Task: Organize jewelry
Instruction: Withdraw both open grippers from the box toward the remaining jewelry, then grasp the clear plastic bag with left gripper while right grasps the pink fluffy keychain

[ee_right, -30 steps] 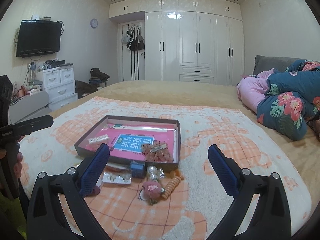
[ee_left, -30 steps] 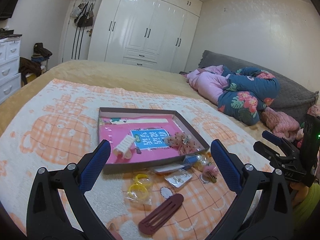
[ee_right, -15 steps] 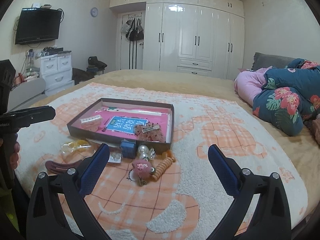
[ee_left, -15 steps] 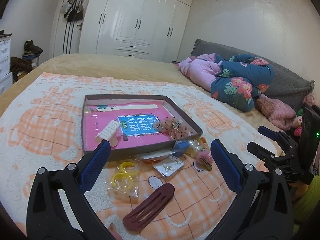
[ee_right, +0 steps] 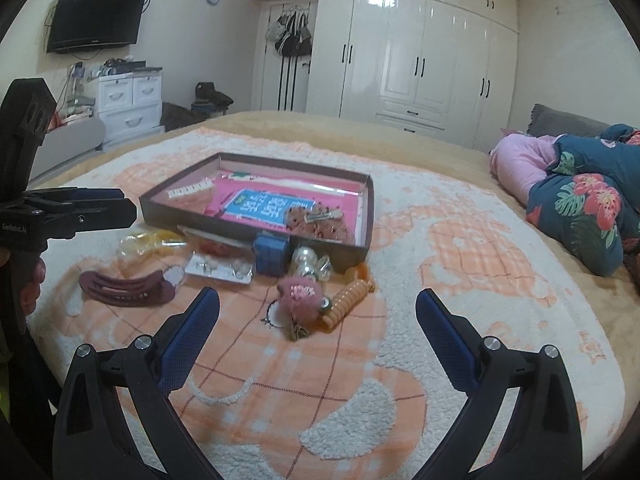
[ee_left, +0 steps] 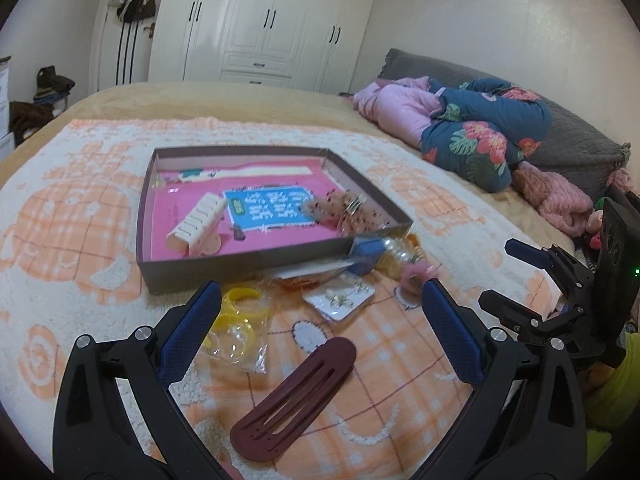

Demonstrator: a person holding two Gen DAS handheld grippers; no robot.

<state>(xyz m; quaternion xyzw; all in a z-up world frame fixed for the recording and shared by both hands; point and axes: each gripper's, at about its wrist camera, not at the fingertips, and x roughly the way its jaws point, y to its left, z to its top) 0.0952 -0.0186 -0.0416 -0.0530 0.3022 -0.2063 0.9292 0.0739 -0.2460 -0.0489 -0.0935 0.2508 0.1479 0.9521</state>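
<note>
Early stage. Shallow box (ee_left: 248, 268) on the bed blanket (ee_right: 460, 248) holds a white claw clip (ee_left: 198, 224) and dotted bow clip (ee_right: 316, 222). Still loose in front: maroon hair clip (ee_left: 296, 396), yellow bangles (ee_left: 240, 312), earring card (ee_left: 340, 300), blue ring box (ee_right: 271, 254), pink pompom (ee_right: 300, 296), orange coil tie (ee_right: 346, 304). Left tool (ee_left: 320, 328) and right tool (ee_right: 318, 332) both spread wide, empty.

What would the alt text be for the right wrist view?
An open, empty right gripper hovers over a bed blanket strewn with hair clips and trinkets beside a shallow box. The left gripper shows at the left edge.
</note>
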